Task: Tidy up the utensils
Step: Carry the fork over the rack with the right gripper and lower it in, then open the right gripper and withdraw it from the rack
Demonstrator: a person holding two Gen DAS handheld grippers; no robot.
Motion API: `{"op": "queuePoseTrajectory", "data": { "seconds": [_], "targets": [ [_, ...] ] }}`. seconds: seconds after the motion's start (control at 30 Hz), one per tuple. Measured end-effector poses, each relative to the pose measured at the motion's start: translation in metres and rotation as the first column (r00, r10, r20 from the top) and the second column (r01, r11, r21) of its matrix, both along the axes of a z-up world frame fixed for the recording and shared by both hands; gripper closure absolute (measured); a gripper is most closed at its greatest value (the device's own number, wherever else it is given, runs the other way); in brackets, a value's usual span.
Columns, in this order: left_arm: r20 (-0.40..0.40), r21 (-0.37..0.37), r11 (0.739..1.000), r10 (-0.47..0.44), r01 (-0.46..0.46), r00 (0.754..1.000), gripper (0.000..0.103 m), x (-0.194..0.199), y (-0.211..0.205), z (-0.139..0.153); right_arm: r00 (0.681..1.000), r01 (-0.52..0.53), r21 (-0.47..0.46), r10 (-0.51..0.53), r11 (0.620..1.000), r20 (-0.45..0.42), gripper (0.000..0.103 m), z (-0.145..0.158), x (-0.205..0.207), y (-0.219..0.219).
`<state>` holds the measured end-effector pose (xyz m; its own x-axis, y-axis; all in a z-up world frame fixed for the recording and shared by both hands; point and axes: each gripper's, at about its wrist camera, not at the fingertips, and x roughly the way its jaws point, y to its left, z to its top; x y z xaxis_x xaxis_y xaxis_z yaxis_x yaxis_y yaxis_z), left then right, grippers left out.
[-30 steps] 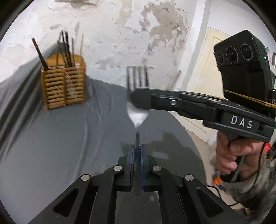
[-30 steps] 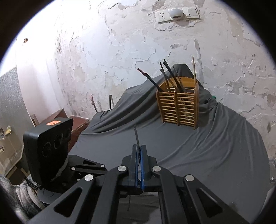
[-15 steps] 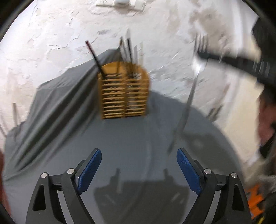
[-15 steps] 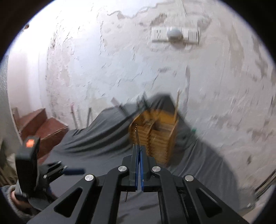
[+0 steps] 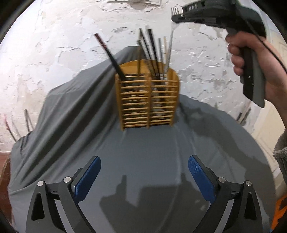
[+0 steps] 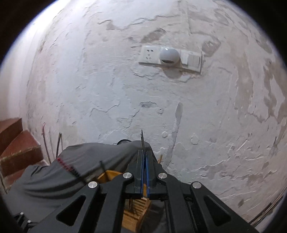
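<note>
A slatted wooden utensil holder (image 5: 147,100) stands on the grey cloth (image 5: 143,152) against the wall, with several dark chopsticks (image 5: 150,48) sticking out of it. My right gripper (image 5: 176,15) is above the holder's right side, shut on a metal fork (image 5: 170,41) just below its tines. The handle hangs down to the rim of the right compartment. In the right wrist view the fork (image 6: 142,139) shows edge-on, rising from the right gripper (image 6: 144,156), with the holder (image 6: 111,176) below. My left gripper (image 5: 144,159) hovers over the cloth in front of the holder, its jaws opening wide with nothing between them.
A person's hand (image 5: 240,53) grips the right gripper's handle. A socket and switch panel (image 6: 170,57) is on the peeling wall above. Brown steps (image 6: 16,143) and thin rods (image 6: 59,143) are at the left beyond the cloth. A pale door (image 5: 269,125) is at the right.
My left gripper let go of the fork's handle and opened wide, swinging to face the holder. My right gripper lifted the fork and carried it over the holder.
</note>
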<state>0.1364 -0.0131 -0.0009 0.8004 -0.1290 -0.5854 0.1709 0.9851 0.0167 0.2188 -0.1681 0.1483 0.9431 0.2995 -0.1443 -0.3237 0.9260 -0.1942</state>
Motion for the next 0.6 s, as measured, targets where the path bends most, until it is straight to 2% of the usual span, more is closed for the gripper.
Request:
{"op": "queuePoseTrajectory", "data": {
  "seconds": [0.07, 0.23, 0.4, 0.43, 0.47, 0.5, 0.53, 0.57, 0.6],
  "targets": [
    [0.008, 0.011, 1.000, 0.010, -0.010, 1.000, 0.000, 0.001, 0.004, 0.000, 0.999, -0.020, 0.006, 0.020, 1.000, -0.025, 0.100, -0.009, 0.009, 0.002],
    [0.023, 0.043, 0.999, 0.023, -0.024, 0.999, 0.000, 0.003, 0.004, -0.004, 0.998, -0.027, -0.062, 0.023, 0.998, -0.052, 0.099, -0.036, 0.015, 0.010],
    [0.020, 0.047, 0.999, 0.003, -0.004, 1.000, 0.000, -0.001, -0.002, -0.004, 0.995, -0.017, -0.106, 0.006, 0.994, -0.103, 0.098, -0.046, 0.017, 0.011],
    [0.018, 0.043, 0.999, 0.000, -0.001, 1.000, 0.000, 0.000, -0.003, -0.003, 0.994, -0.017, -0.114, 0.004, 0.993, -0.111, 0.091, -0.047, 0.018, 0.011],
    [0.018, 0.039, 0.999, -0.002, 0.001, 1.000, 0.000, -0.001, -0.004, -0.003, 0.993, -0.014, -0.124, -0.001, 0.992, -0.118, 0.072, -0.048, 0.016, 0.010],
    [0.022, 0.037, 0.999, -0.005, 0.004, 1.000, 0.000, -0.002, -0.006, -0.001, 0.993, -0.015, -0.130, -0.001, 0.991, -0.121, 0.060, -0.049, 0.014, 0.010],
    [0.027, 0.040, 0.999, -0.006, 0.005, 1.000, 0.000, -0.003, -0.008, 0.000, 0.994, -0.012, -0.132, -0.003, 0.991, -0.113, 0.043, -0.049, 0.007, 0.009],
    [0.033, 0.045, 0.999, -0.007, 0.006, 0.999, 0.000, -0.006, -0.009, 0.002, 0.995, -0.007, -0.130, -0.006, 0.991, -0.103, 0.036, -0.049, 0.003, 0.007],
    [0.040, 0.052, 0.999, -0.008, 0.006, 0.999, 0.000, -0.010, -0.010, 0.004, 0.995, -0.007, -0.124, -0.005, 0.992, -0.096, 0.036, -0.048, -0.004, 0.004]
  ]
}}
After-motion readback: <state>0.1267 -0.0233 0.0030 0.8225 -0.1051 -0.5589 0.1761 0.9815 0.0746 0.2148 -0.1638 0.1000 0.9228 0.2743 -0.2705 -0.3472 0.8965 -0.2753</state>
